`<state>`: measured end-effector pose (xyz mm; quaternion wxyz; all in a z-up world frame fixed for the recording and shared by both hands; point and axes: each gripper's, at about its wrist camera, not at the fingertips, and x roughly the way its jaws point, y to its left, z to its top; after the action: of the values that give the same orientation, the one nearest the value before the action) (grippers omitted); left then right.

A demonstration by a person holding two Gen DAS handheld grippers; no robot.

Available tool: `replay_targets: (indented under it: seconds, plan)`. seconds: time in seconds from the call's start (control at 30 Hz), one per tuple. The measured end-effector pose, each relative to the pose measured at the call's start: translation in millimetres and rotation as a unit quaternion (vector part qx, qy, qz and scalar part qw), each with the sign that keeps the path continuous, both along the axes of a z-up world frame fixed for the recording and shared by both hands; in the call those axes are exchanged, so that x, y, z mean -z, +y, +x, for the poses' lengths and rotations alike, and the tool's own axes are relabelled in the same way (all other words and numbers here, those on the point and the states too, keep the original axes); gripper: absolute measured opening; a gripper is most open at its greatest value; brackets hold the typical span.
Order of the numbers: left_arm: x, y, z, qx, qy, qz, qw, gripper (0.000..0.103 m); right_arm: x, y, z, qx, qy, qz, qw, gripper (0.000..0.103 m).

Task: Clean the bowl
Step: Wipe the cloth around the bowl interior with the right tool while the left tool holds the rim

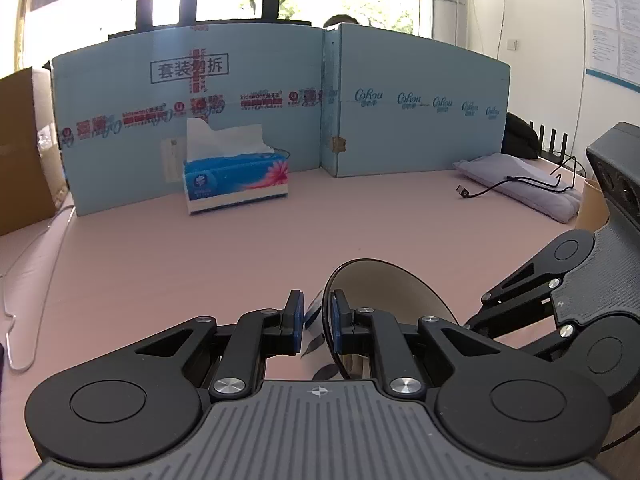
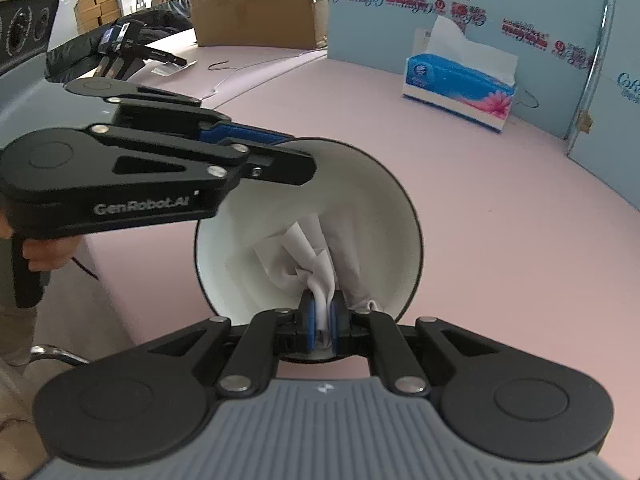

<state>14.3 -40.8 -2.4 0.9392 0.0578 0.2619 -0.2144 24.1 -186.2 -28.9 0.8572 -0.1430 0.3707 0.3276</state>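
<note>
Looking along the left tool (image 1: 316, 320), the bowl (image 1: 384, 292) is tipped up on edge above the pink bench (image 1: 200, 260), its rim caught between the blue pads (image 1: 297, 316), which are pinched onto the wall with only its thickness between them. The bowl looks stiff and glazed, so probably slick and breakable; a rim grip like this holds well only if the squeeze stays firm, and the wall just below the rim seems the sensible place to take it. This tool points moderately downward. The right tool's linkage (image 1: 532, 292) comes in from the right beside the bowl. A tissue box (image 1: 236, 180) stands well back against the blue cardboard screen (image 1: 400, 100).

From the right wrist view, the bowl (image 2: 360, 200) opens toward the camera, white inside with a dark rim. The right tool (image 2: 323, 320) is clamped on a crumpled tissue (image 2: 308, 256), soft and light, which lies against the inner wall near the bottom. The tool dips steeply into the bowl. The left tool (image 2: 280, 160) reaches in from the left, closed on the upper rim, and a hand (image 2: 44, 256) grips its handle at the left edge. The tissue box (image 2: 460, 88) sits further back on the bench (image 2: 500, 220).
</note>
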Motion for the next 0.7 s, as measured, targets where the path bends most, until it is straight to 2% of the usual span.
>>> replay_targets:
  seconds: [0.2, 0.4, 0.53, 0.7]
  plan:
    - [0.5, -2.0, -0.3, 0.004, -0.006, 0.004, 1.0, 0.019, -2.5, 3.2, 7.4, 0.01, -0.032, -0.013, 0.999, 0.008]
    - [0.9, -4.4, 1.0, 0.007, -0.006, 0.004, 0.9999, 0.019, -11.4, 3.6, 18.3, 0.015, -0.069, 0.005, 0.998, 0.008]
    - [0.6, -1.9, 1.2, 0.001, -0.008, 0.009, 0.9999, 0.019, -7.0, 4.2, 19.5, 0.01, -0.064, -0.003, 0.998, 0.008]
    - [-1.2, -2.4, 0.3, 0.001, -0.008, 0.01, 0.9999, 0.019, -3.4, -1.5, 14.3, 0.006, -0.033, -0.01, 0.999, 0.008]
